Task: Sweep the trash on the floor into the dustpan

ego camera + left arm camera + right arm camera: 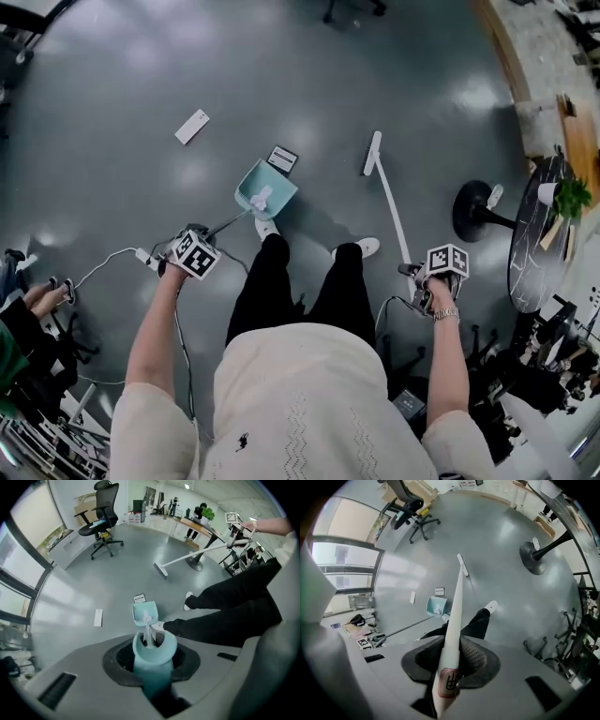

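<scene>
A teal dustpan [265, 188] rests on the grey floor just ahead of the person's left shoe, and its long handle [152, 660] runs back into my left gripper [194, 253], which is shut on it. My right gripper [441, 272] is shut on the white broom handle [451, 634]; the broom head [372, 153] lies on the floor to the right of the dustpan. A small dark card with a white label [282, 159] lies right at the dustpan's mouth. A white rectangular slip [192, 126] lies farther left. The same dustpan [144, 612] and card [139, 598] show in the left gripper view.
A round table with a black pedestal base [478, 211] and a potted plant [566, 198] stands at the right. A white cable [111, 262] trails on the floor at the left. An office chair [104, 522] stands far back. Another person's hand [42, 298] is at the left edge.
</scene>
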`<state>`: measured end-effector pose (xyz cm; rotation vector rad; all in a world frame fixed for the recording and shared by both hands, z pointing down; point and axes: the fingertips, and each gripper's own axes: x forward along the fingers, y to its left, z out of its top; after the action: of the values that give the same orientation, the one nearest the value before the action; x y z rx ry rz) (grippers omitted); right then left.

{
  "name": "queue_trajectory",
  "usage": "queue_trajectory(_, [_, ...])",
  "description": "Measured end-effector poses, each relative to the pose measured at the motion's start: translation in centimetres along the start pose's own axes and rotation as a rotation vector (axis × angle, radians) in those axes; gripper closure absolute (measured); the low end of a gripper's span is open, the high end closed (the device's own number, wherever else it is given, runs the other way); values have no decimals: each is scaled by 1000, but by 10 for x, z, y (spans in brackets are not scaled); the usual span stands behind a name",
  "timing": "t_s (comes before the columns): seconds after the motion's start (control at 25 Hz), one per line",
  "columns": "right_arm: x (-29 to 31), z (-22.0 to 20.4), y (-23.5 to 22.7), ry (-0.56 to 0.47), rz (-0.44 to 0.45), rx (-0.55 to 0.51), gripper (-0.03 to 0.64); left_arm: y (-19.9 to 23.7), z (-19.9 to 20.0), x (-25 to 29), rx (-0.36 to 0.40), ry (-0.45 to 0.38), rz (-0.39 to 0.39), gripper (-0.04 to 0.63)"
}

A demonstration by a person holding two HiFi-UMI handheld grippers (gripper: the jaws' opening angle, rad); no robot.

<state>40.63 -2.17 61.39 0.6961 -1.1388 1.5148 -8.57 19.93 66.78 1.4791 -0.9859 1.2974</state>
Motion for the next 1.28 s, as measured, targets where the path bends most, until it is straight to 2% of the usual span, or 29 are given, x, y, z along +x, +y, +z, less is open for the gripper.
queue_trajectory(0.12, [18,0,33,-1,-74,-23,512,43,-33,-1,66,41,18,505])
queue_trajectory(0.24, [31,1,54,26,-200,-87,512,76,-53,6,135,88,30,505])
queue_trajectory(0.36, [42,7,74,58,-318,-171,513,102,-57,14,146,109,31,505])
queue_trajectory(0.6, [81,4,125,124,-418,-311,513,130,-51,33,173,112,10,505])
queue_trajectory(0.84, [118,-20,179,214,-514,-557,512,148,-45,44,187,118,-6,505])
queue_trajectory(0.92, [128,-31,196,240,-514,-594,512,152,-42,46,168,106,-22,505])
queue_trajectory(1.0, [140,-45,215,262,-477,-595,509,152,-44,46,151,101,-32,505])
queue_trajectory(1.08, [151,-56,230,275,-451,-600,500,150,-45,48,148,94,-28,505])
queue_trajectory(1.28, [156,-70,248,311,-449,-647,495,133,-39,56,116,56,-10,505])
